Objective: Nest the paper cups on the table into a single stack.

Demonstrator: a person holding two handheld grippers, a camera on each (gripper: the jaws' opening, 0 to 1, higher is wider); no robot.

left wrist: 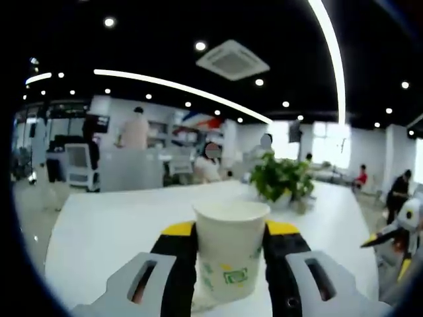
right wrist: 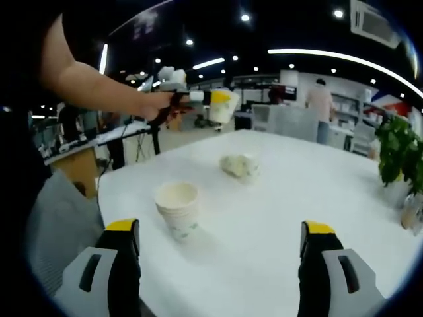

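A white paper cup [left wrist: 230, 254] with green print stands upright between the yellow-tipped jaws of my left gripper [left wrist: 230, 228], which is shut on it above the white table [left wrist: 106, 231]. The right gripper view catches that same left gripper [right wrist: 198, 99], held by a person's hand, carrying the cup [right wrist: 223, 105] in the air beyond the table's far left edge. A short upright stack of paper cups [right wrist: 177, 208] stands on the table near my right gripper [right wrist: 220, 232], which is open and holds nothing. Farther back, another cup [right wrist: 241, 166] lies on its side.
A potted green plant [left wrist: 284, 178] [right wrist: 398, 148] stands at the table's far right side. The person's bare arm [right wrist: 92, 86] reaches across the upper left. The right gripper [left wrist: 396, 241] shows at the left gripper view's right edge. Desks, chairs and people fill the office behind.
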